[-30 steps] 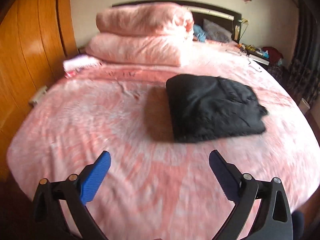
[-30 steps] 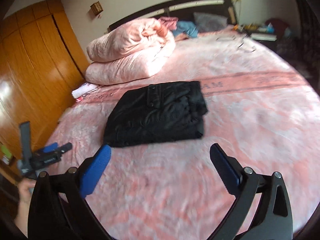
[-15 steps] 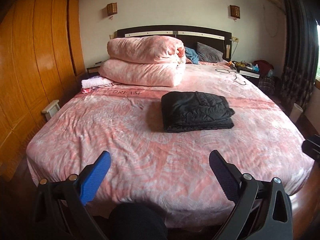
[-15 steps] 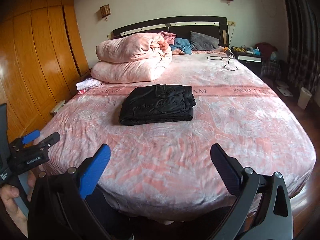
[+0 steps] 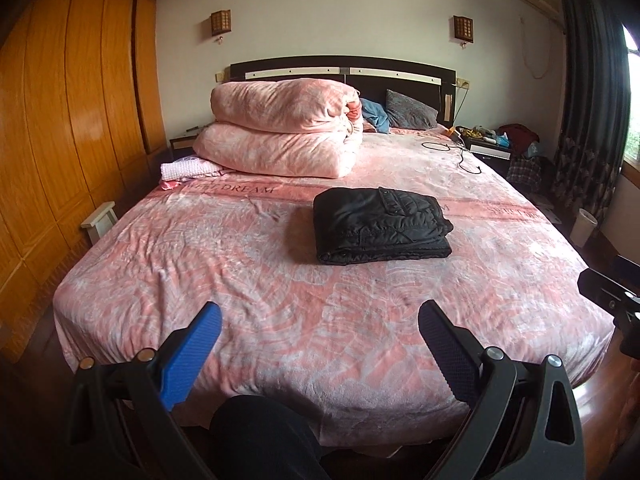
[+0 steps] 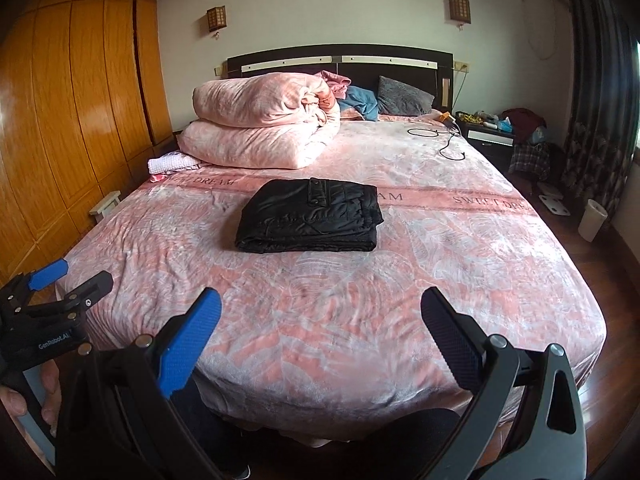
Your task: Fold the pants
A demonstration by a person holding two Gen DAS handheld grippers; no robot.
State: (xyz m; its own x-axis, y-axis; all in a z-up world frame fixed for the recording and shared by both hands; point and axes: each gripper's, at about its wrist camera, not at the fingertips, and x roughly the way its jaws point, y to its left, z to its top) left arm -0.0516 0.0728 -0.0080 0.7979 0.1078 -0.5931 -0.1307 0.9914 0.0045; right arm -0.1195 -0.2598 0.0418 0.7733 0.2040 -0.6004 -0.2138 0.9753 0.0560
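The black pants [image 5: 380, 226] lie folded into a thick rectangle on the pink bed [image 5: 240, 280]; they also show in the right wrist view [image 6: 310, 216]. My left gripper [image 5: 320, 320] is open and empty, held back at the foot of the bed, well short of the pants. My right gripper [image 6: 320, 312] is open and empty, also at the foot of the bed. The left gripper shows at the left edge of the right wrist view [image 6: 60, 280].
A folded pink quilt [image 5: 280, 132] is stacked at the head of the bed, with pillows [image 5: 408, 110] and a black cable [image 5: 460, 156] beside it. A wooden wardrobe [image 5: 60, 120] lines the left wall. A cluttered nightstand [image 5: 492, 144] and white bin [image 5: 584, 226] stand right.
Both grippers pulled back from over the bed to its foot, so the folded pants now lie farther away. Both stayed open and empty.
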